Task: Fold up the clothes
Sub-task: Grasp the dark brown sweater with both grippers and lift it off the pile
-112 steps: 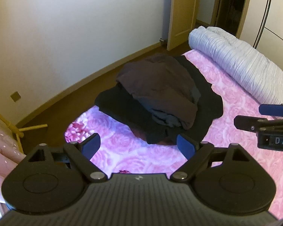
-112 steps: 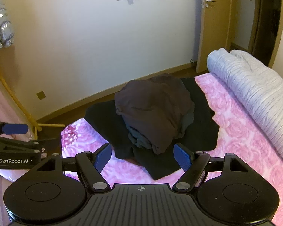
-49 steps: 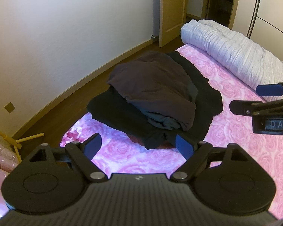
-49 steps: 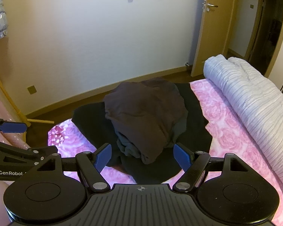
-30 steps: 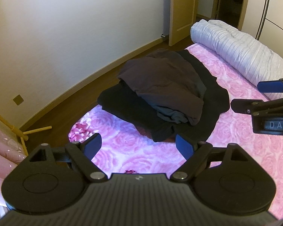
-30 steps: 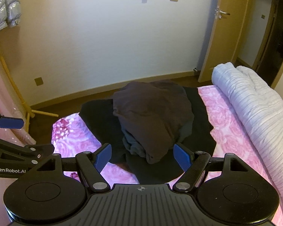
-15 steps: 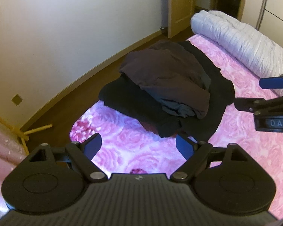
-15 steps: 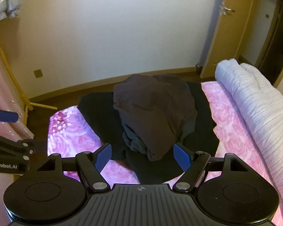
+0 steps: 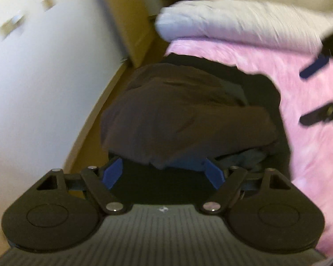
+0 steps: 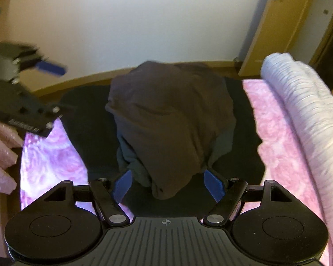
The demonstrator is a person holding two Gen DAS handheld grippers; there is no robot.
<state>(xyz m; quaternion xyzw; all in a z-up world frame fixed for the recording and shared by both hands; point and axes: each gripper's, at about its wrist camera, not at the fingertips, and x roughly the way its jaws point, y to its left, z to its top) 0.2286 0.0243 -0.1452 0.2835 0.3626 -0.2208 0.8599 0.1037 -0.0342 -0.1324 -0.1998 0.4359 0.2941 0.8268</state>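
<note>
1. Your left gripper has its blue pads spread wide apart with nothing between them, close over the near edge of the clothes pile.
2. Your right gripper is likewise wide apart and empty, its pads on either side of the hanging lower fold of the brown garment without touching it, as far as the right wrist view shows.
3. The clothes pile sits on the bed, toward the bed's far edge next to the wall.
4. The brown garment lies on top in a loose heap. A grey garment shows under its lower edge, and a flat black garment is spread beneath both, on the pink rose-patterned sheet.
5. A rolled white quilt runs along the bed's right side, just beside the black garment's edge.
6. The left wrist view is motion-blurred, so fine detail of the folds there cannot be made out.
7. Each gripper shows at the side of the other's view, held above the bed and well apart from the pile.
8. A wooden door stands beyond the bed's far right corner.
</note>
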